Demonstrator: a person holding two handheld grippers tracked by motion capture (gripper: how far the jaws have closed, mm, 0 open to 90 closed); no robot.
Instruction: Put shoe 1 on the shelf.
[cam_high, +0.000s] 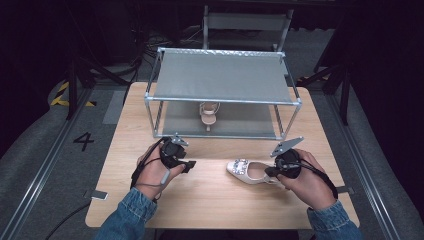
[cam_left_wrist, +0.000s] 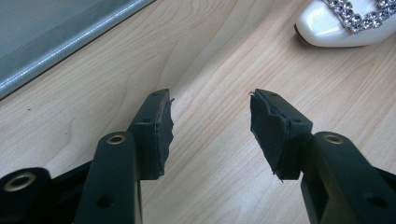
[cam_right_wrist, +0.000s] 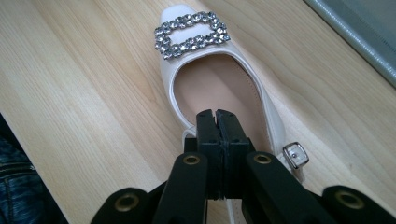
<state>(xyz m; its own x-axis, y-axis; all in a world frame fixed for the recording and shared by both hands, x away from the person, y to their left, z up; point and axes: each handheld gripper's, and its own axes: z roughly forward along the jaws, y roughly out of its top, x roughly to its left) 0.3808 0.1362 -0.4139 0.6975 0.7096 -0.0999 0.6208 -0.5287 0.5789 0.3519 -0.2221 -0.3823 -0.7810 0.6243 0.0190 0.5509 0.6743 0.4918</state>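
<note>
My right gripper (cam_right_wrist: 217, 114) pinches the white shoe's (cam_right_wrist: 196, 79) strap; my left gripper (cam_left_wrist: 211, 116) waits wide. Next: lift toward the rack (cam_high: 222, 100) beside its mate (cam_high: 208, 114).

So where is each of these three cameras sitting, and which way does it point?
High view: above the person's side, facing forward and down on the table and rack; forearms and both hand-held grippers show.
Left gripper view: rides the left hand-held gripper, looking along its open jaws at bare table, the shoe's toe at the top right corner.
Right gripper view: rides the right hand-held gripper, its jaws shut at the strap of the shoe.
All three views share the shoe.
</note>
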